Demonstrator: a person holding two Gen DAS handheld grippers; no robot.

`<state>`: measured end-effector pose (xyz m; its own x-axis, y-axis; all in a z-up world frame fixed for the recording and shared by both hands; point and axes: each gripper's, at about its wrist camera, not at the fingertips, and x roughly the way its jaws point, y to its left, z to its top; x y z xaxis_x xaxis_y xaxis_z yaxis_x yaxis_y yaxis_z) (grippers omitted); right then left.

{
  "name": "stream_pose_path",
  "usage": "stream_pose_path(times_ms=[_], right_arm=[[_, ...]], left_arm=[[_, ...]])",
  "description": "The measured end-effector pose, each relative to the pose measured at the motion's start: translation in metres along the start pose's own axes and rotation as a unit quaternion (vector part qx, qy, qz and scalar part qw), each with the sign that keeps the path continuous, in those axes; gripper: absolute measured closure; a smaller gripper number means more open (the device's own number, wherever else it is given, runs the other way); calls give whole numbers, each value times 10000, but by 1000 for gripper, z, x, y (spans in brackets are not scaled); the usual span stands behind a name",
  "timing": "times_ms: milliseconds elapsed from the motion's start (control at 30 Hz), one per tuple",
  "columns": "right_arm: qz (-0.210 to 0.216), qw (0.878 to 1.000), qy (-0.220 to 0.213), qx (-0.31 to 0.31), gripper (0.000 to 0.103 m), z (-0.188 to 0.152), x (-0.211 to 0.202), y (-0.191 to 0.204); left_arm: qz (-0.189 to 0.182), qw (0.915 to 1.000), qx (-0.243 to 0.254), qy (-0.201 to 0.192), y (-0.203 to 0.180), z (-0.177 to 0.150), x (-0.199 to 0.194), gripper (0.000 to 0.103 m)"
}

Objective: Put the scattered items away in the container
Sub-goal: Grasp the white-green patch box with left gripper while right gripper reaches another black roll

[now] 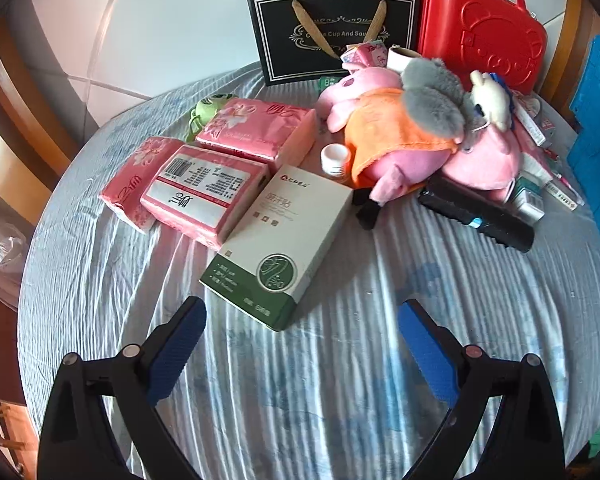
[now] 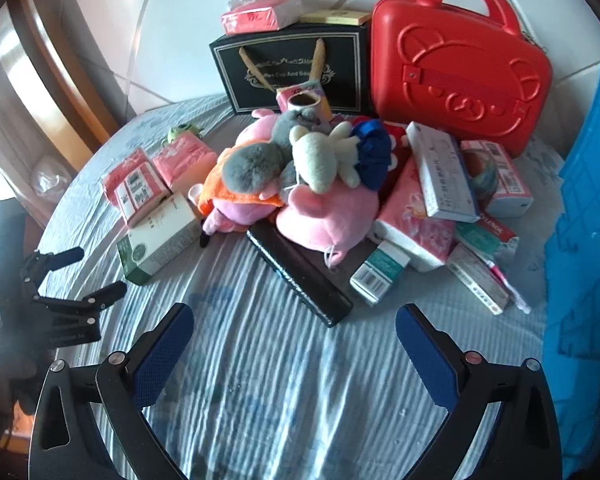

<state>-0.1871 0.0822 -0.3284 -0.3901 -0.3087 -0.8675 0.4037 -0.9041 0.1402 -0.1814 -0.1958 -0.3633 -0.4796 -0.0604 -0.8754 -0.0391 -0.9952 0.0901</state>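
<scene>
A heap of items lies on a blue striped cloth (image 1: 320,380). A white and green box (image 1: 280,248) lies just ahead of my open left gripper (image 1: 302,320), which holds nothing. Pink tissue packs (image 1: 204,192) sit to its left. A pink pig plush in an orange dress (image 1: 396,140), a grey plush (image 2: 256,164) and a white plush (image 2: 320,156) pile up in the middle. My right gripper (image 2: 294,324) is open and empty, short of a long black case (image 2: 300,272). Boxes and tissue packs (image 2: 440,176) lie to the right. The blue container (image 2: 584,208) stands at the right edge.
A red hard case with handles (image 2: 460,68) and a black gift bag (image 2: 292,72) stand against the white tiled wall at the back. More pink tissues (image 2: 260,16) rest on the bag. The left gripper (image 2: 72,292) shows at the left of the right wrist view.
</scene>
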Motion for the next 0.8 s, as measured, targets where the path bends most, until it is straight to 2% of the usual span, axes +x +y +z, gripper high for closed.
stream_pose_path(times_ms=[267, 400, 800], right_arm=[[-159, 9991, 290, -248, 1, 3, 67, 10], [-205, 9984, 361, -375, 1, 7, 87, 13], [-301, 9959, 670, -531, 1, 15, 128, 14]], left_arm=[[-229, 9983, 529, -124, 20, 1, 45, 4], [-399, 9975, 576, -128, 23, 3, 57, 4], [-551, 9968, 578, 68, 28, 21, 91, 4]])
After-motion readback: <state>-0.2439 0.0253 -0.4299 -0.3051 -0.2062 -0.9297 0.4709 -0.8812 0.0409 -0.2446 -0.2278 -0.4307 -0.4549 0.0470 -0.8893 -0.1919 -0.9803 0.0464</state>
